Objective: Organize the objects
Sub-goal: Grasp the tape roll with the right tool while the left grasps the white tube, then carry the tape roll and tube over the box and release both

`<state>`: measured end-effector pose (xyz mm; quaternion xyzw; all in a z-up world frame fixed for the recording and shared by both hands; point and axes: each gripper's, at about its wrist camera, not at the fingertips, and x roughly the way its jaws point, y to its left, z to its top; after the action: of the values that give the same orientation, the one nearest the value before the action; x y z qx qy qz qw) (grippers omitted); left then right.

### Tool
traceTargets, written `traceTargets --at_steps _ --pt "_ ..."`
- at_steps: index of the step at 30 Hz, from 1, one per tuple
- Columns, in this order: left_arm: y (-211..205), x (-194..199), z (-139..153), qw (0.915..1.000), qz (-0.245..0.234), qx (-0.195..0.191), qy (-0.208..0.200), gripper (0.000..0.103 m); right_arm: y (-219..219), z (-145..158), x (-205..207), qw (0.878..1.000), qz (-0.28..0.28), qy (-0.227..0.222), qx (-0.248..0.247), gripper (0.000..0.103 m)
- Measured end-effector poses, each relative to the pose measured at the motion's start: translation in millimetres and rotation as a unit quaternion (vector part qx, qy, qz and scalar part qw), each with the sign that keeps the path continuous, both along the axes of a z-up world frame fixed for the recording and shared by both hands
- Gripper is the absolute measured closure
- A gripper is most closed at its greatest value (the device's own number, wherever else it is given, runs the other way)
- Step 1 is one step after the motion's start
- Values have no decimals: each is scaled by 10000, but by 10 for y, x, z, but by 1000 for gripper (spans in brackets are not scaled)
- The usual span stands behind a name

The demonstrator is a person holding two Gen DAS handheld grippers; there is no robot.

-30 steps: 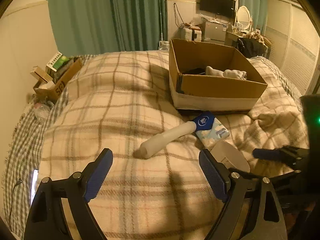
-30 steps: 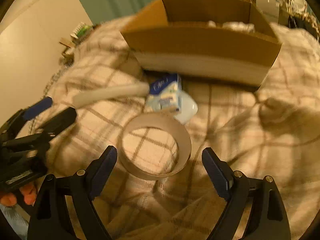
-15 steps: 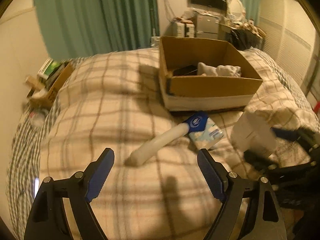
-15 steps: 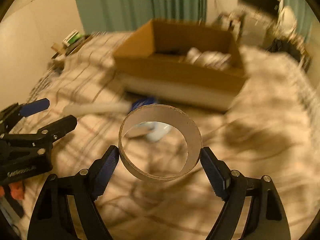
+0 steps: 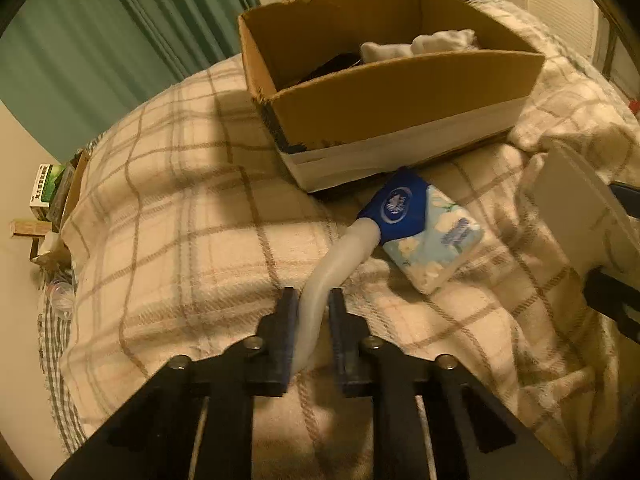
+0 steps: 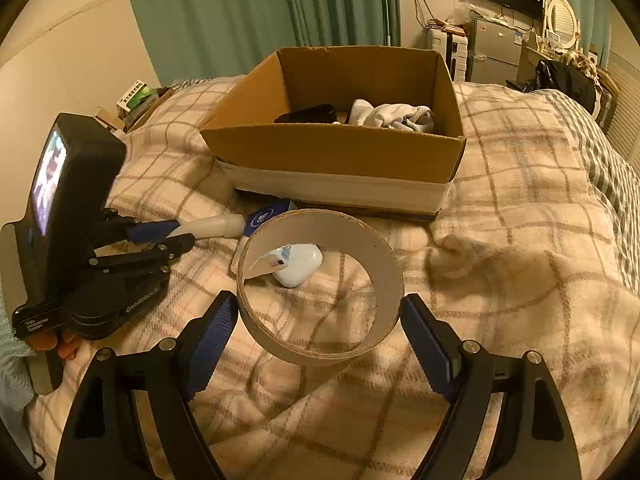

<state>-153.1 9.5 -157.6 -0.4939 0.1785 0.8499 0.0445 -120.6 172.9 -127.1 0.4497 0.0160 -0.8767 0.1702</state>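
My left gripper is shut on a pale, soft tube that lies on the plaid blanket, squeezing its near end flat. The tube's far end touches a blue and white tissue pack. My right gripper is shut on a wide cardboard ring, held off the bed across its outer wall; that ring shows at the right edge of the left wrist view. An open cardboard box stands behind, with a white cloth and a dark item inside. The left gripper appears at the left.
A small white case lies on the blanket, seen through the ring. Boxes and clutter sit beside the bed on the left. Green curtains, a fridge and a wall screen stand beyond the bed.
The left gripper came down and forward over the tube and closed on it. The right gripper took the ring off the blanket and raised it.
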Motion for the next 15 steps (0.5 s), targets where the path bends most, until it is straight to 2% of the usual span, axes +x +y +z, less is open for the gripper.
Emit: traceTargets --at_steps 4,7,11,15 --pt "32 195 163 9996 -99 98 256 97 18 50 56 10000 -42 81 26 20" --pt "43 353 318 9982 -85 508 304 97 36 137 130 9998 -70 181 51 20" --pt "91 569 589 9955 -90 763 554 97 32 351 273 9988 -65 452 202 20" --pt "71 657 938 9875 99 1335 831 97 64 678 397 9964 -45 804 270 20"
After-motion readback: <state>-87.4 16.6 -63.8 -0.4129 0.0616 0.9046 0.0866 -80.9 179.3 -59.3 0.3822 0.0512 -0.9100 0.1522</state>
